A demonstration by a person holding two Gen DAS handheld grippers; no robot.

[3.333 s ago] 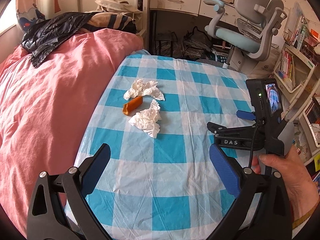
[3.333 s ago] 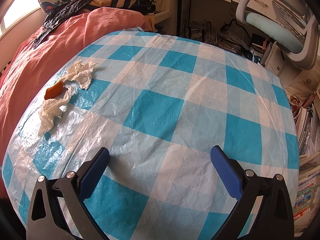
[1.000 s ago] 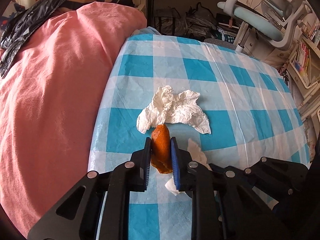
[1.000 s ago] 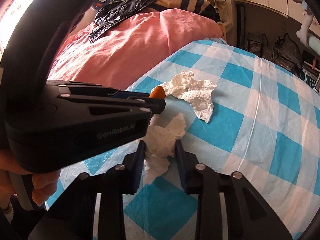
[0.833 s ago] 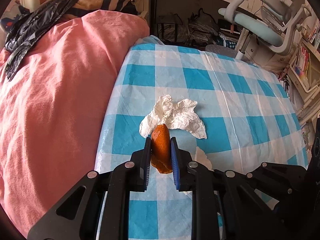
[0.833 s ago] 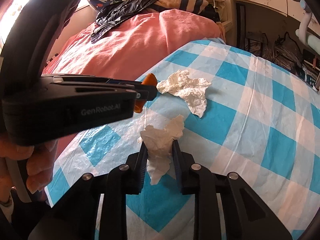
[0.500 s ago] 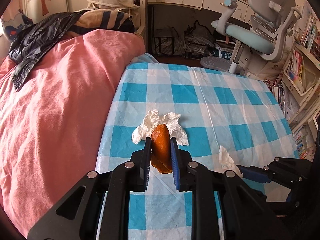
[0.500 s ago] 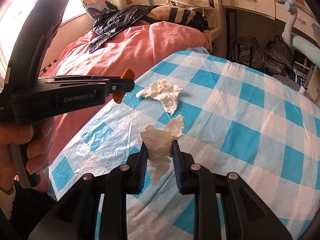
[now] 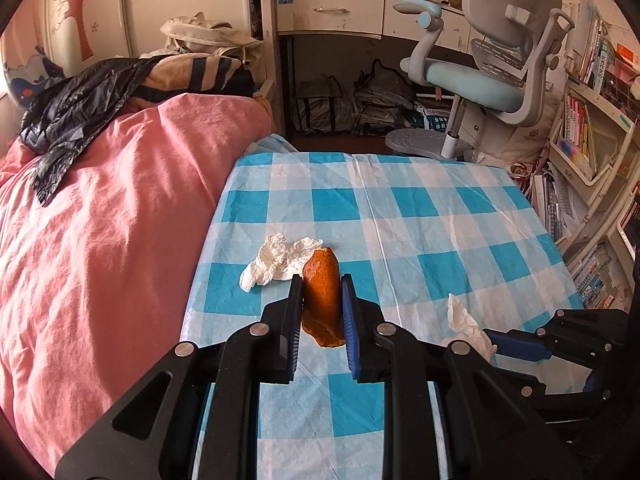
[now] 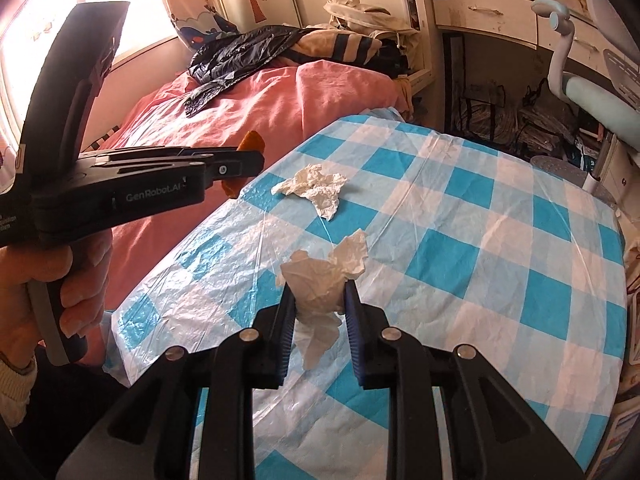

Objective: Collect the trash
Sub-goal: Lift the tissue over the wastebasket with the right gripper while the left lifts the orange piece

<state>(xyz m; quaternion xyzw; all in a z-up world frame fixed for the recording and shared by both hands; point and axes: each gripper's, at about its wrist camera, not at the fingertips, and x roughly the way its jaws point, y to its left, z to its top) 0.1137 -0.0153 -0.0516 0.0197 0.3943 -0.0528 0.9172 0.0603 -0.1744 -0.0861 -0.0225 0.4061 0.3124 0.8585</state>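
The orange peel (image 9: 322, 300) has its sides covered by the left tongs' (image 9: 320, 312) pads; in the right wrist view only its two ends poke out past those tongs (image 10: 240, 170). The middle of the held tissue (image 10: 320, 292) sits hidden between the right tongs (image 10: 318, 312). The loose tissue (image 9: 276, 264) is partly masked by the peel. The counter (image 9: 400, 208) runs under both tongs, its near edge unseen. Book titles on the shelf (image 9: 592, 132) are too small to read.
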